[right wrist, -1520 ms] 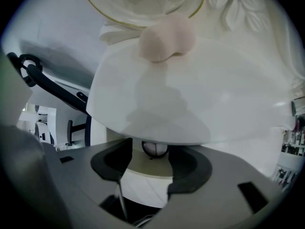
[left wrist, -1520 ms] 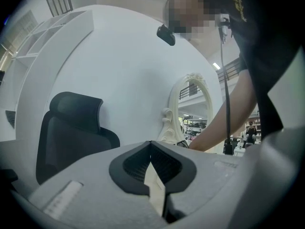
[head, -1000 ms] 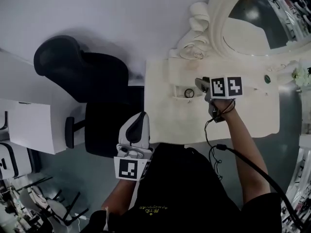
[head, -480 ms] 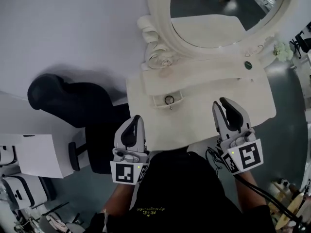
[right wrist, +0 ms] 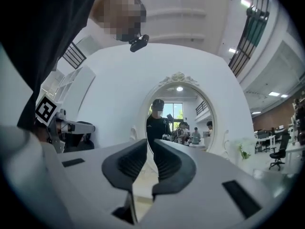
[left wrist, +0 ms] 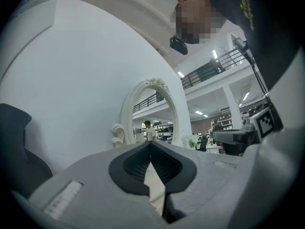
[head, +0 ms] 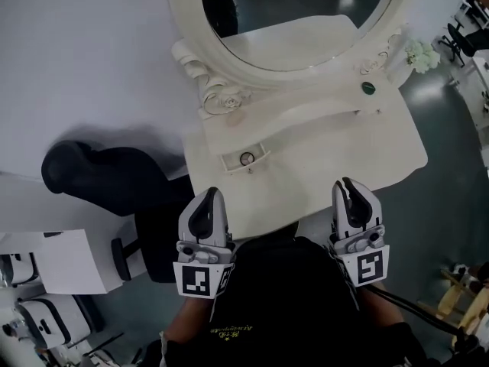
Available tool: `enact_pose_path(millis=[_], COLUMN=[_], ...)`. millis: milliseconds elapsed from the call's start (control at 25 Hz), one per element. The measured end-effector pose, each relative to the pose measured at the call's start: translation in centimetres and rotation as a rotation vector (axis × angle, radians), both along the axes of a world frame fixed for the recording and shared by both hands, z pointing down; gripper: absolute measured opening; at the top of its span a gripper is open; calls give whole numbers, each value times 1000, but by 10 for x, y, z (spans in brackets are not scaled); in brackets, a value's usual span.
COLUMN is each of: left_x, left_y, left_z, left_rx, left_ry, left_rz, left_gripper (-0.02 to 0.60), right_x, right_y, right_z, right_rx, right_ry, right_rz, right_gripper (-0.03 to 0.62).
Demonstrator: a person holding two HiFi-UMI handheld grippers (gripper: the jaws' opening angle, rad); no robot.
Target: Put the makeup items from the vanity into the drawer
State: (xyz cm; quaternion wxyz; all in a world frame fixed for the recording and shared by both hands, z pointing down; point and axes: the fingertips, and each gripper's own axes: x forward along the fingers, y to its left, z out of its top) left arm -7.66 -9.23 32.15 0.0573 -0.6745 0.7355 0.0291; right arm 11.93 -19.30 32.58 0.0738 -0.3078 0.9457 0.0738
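The left gripper (head: 211,193) is hovering by the tabletop's (head: 321,170) edge, jaws touching (empty). The right gripper's (head: 348,183) jaws have just been closing, narrowly apart, empty.

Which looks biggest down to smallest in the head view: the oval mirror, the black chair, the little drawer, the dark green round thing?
1. oval mirror and black chair: about alike; the picture's edge cuts off the mirror, so I won't rank them.
2. little drawer.
3. dark green round thing, clearly smallest.
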Motion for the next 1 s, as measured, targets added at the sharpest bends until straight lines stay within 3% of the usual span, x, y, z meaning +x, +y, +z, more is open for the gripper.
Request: enact_pose_path(millis=[240,640,1000], left_x=[11,19,15], left_y=[-2,-3,-2], left_z=[-1,-1,1], left_rx=[13,23,46], left_ry=[-15,-29,-20], left_rz=[-16,-35,-46], left_gripper=[21,21,21], right_x=[4,2,-5], right_y=[-4,-4,-8], right_z=[23,13,28], right_rx=[-35,2,-37], right_ry=[16,19,57], right_rz=[-15,-30,-36], right_gripper=[43,32,25])
